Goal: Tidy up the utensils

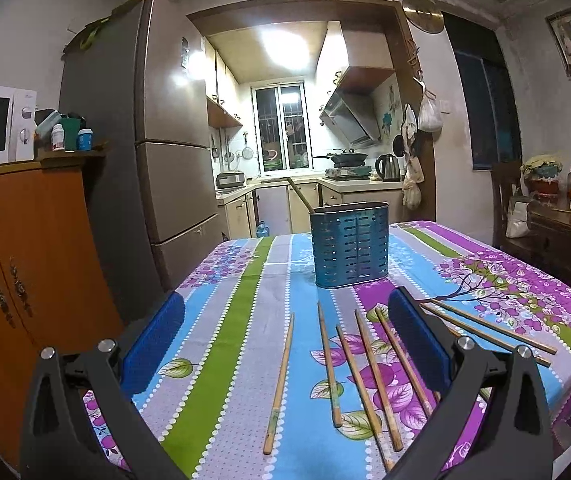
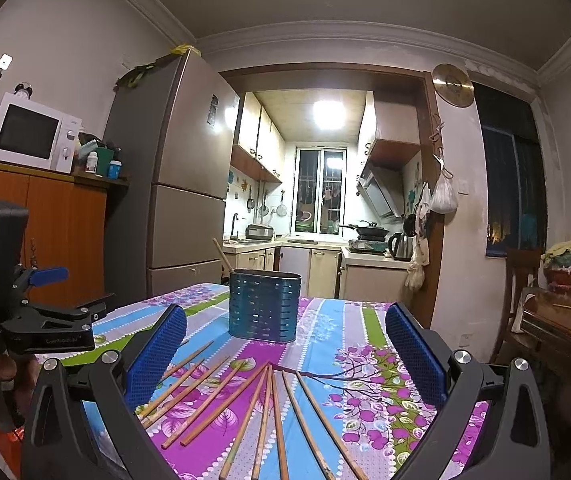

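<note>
Bamboo chopsticks (image 2: pixel 245 408) lie lengthwise just ahead of our right tongs (image 2: pixel 285 354), probably nearer than left tongs (image 1: pixel 285 344); both gape empty, holder (image 2: pixel 264 305) beyond.

Left gripper (image 1: pixel 285 340): jaws wide apart, blue pads (image 1: pixel 153 344) empty, held above the near edge of the table (image 1: pixel 245 280).

Holder (image 1: pixel 350 245): blue, slotted, upright toward the table's far edge; one chopstick (image 1: pixel 300 195) inside, leaning left.

Chopsticks (image 1: pixel 349 376): loose, flat on the striped floral cloth between holder and near edge. One (image 1: pixel 279 384) lies apart on the left, four sit close in the middle, two more (image 1: pixel 489 326) angle toward the right edge.
</note>
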`<state>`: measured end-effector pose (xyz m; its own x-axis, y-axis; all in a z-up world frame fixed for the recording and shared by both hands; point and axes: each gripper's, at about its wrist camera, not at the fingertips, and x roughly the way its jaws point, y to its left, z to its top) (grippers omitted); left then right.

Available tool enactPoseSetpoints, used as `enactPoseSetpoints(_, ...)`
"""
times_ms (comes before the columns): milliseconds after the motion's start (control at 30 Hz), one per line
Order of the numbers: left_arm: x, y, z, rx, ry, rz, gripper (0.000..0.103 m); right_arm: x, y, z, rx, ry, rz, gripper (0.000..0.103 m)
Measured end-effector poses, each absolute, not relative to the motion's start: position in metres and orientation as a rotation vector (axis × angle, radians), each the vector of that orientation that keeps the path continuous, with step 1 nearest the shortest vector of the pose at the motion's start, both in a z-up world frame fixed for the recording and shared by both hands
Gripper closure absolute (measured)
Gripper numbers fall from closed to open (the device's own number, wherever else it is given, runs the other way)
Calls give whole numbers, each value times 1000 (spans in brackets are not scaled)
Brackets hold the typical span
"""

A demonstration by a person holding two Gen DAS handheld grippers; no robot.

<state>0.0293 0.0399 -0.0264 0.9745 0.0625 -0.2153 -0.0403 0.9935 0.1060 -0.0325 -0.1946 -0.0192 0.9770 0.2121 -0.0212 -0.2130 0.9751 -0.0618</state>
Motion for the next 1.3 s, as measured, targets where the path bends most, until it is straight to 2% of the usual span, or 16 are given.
enactPoseSetpoints(100,26,46,-27,100,217,55,5,-36,-193,-23,-76,32,228,4)
enactPoseSetpoints(167,23,54,-29,108,218,63,5,-40,-192,-30,-69,67,247,12)
enactPoseSetpoints(333,13,75,-45,115,246,70,5,-42,-174,-72,-72,225,311,53)
enactPoseSetpoints(400,8,80,-58,128,264,77,5,-37,-166,-96,-61,314,333,64)
enactPoseSetpoints(433,7,82,-62,129,271,78,7,-35,-162,-105,-59,345,338,73)
enactPoseSetpoints(500,6,90,-73,118,293,85,10,-31,-156,-119,-59,386,336,82)
enactPoseSetpoints(633,8,104,-88,96,318,95,17,-17,-150,-139,-62,429,301,87)
enactPoseSetpoints(900,13,113,-107,93,344,66,20,3,-147,-150,-71,447,265,88)
enactPoseSetpoints(1100,13,107,-129,96,390,8,32,2,-145,-149,-95,446,266,90)
enactPoseSetpoints(1167,10,99,-130,108,387,-18,40,2,-145,-149,-105,445,265,90)
enactPoseSetpoints(1300,2,68,-127,133,374,-127,43,2,-144,-149,-113,441,262,90)
